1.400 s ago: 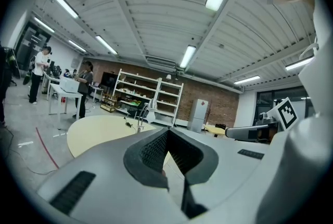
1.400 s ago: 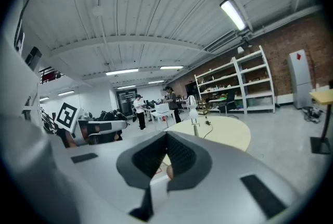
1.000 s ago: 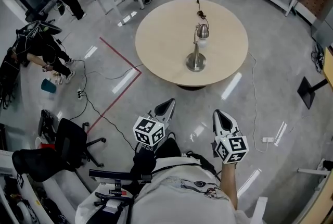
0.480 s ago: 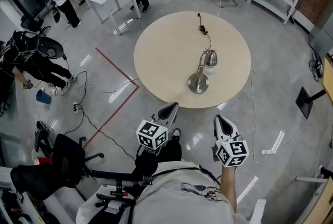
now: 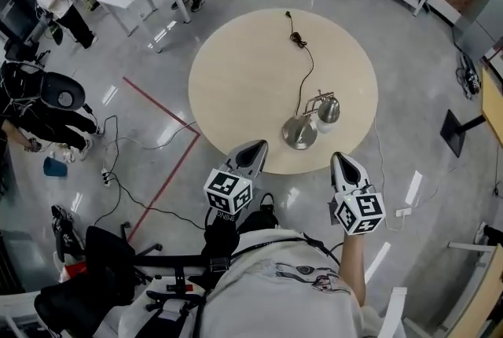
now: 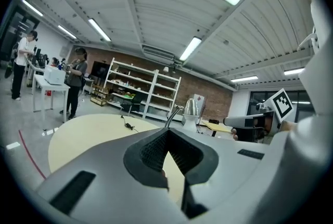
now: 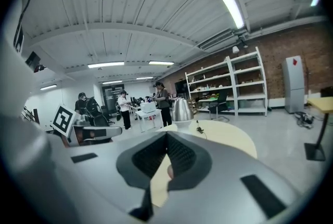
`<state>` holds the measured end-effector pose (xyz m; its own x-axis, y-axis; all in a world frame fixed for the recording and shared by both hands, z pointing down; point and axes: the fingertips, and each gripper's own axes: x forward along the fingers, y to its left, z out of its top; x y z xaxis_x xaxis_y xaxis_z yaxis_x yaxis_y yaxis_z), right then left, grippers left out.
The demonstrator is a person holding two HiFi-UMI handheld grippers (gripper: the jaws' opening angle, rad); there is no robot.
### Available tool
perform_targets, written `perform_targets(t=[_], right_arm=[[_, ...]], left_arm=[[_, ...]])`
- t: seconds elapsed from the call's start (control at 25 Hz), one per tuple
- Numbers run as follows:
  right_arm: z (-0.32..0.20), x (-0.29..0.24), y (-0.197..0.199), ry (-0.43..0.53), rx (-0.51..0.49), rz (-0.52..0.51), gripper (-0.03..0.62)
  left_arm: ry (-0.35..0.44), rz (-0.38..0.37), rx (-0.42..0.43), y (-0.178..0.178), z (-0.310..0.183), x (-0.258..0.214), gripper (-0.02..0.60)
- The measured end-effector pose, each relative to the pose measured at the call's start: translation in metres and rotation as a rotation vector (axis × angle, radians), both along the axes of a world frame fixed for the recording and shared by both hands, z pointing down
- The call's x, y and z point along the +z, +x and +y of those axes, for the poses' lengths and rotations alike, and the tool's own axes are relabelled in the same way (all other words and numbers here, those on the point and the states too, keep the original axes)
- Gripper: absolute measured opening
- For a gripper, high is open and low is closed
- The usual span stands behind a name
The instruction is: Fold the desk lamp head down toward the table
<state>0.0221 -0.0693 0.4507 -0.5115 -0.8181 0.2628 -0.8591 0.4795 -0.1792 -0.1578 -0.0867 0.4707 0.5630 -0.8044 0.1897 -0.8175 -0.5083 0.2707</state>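
"What is different from a second ago?"

"The round bench point(image 5: 236, 77) and the lamp point(image 5: 300, 134) are much nearer now. Before, a wide strip of floor point(image 5: 141, 53) lay between the grippers and the bench. Now both tips show right at its near edge."

"How are the grippers held?"

"Both reach out in front, side by side. They point at the bench and tip down a little. The left gripper point(image 5: 250, 152) is to the left of the lamp. The right gripper point(image 5: 343, 165) is a bit to its right."

"Do the jaws hold anything?"

"No. On both grippers the jaws are pressed together, with nothing in them."

"Where is the lamp?"

"It stands on the near part of the bench. Its shiny head point(image 5: 328, 110) is up off the top. No gripper touches it."

"How many things are there?"

"One bench, one lamp, one black cord point(image 5: 296, 38) and two grippers."
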Motion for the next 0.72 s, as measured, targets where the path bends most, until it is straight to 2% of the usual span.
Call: perform_targets(t=[0.36, 0.52, 0.72], right_arm=[[-0.033, -0.003, 0.014, -0.014, 0.085, 0.022, 0.002], [-0.040, -0.009, 0.017, 0.011, 0.051, 0.000, 0.002], [-0.068, -0.025, 0.043, 0.063, -0.009, -0.045, 0.002]], left_arm=[[-0.040, 0.005, 0.076, 0.007, -0.050, 0.009, -0.002], [-0.057, 0.001, 0.091, 0.025, -0.059, 0.015, -0.002], [-0.033, -0.049, 0.042, 0.055, -0.080, 0.006, -0.002]])
